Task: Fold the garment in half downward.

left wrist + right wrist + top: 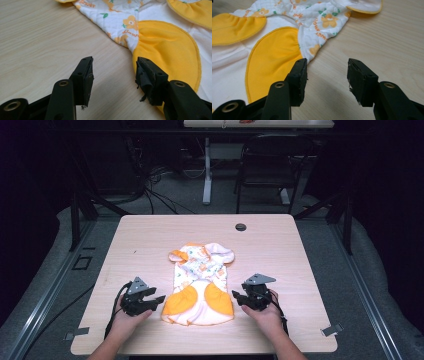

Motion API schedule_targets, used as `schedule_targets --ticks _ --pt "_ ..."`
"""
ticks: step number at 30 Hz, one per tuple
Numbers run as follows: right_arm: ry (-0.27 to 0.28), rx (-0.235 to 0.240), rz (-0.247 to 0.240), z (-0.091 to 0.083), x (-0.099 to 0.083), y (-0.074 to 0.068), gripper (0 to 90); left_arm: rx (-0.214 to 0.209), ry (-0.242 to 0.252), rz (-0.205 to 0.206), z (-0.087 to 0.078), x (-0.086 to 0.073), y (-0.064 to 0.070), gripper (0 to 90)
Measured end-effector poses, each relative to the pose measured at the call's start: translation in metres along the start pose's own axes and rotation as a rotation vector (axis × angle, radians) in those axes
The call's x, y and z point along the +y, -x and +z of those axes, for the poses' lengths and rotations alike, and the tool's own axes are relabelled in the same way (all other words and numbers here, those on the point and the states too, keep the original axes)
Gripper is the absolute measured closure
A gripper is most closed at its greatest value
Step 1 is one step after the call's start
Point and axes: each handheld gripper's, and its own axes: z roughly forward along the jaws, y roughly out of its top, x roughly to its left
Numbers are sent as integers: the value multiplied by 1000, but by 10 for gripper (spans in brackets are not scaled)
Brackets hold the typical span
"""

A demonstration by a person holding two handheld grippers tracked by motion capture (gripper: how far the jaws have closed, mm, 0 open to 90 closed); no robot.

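A small baby garment [201, 282], white quilted cloth with orange flowers and two yellow-orange panels, lies flat in the middle of the wooden table [135, 240]. My left gripper [159, 299] rests on the table just left of the garment's lower edge, open, nothing between its jaws. In the left gripper view the gripper [113, 72] has its right jaw at the yellow panel [167, 47]. My right gripper [236, 296] sits just right of the garment, open and empty. In the right gripper view the gripper [327, 73] has its left jaw beside the yellow panel [272, 57].
A round cable hole [240, 227] sits near the table's far edge. Beyond the table stand a dark chair [270, 165] and a white table leg [207, 175] on a grey floor with cables. Metal clips [331, 330] are at the front corners.
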Motion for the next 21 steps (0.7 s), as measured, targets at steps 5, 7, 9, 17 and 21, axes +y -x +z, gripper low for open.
schedule_targets --ticks 5,7,9,17,21 --pt "9 -2 -42 5 2 -9 508 -26 10 28 3 4 12 481" --pt "19 -6 -51 8 5 -14 525 -8 30 40 5 6 18 515" --pt "23 -3 -68 11 7 -18 566 -37 40 20 10 8 20 569" --pt "-3 90 -163 20 10 -38 644 -42 -15 85 23 9 30 686" --pt "-44 83 -183 24 8 -40 665 -48 -35 87 24 8 30 700"
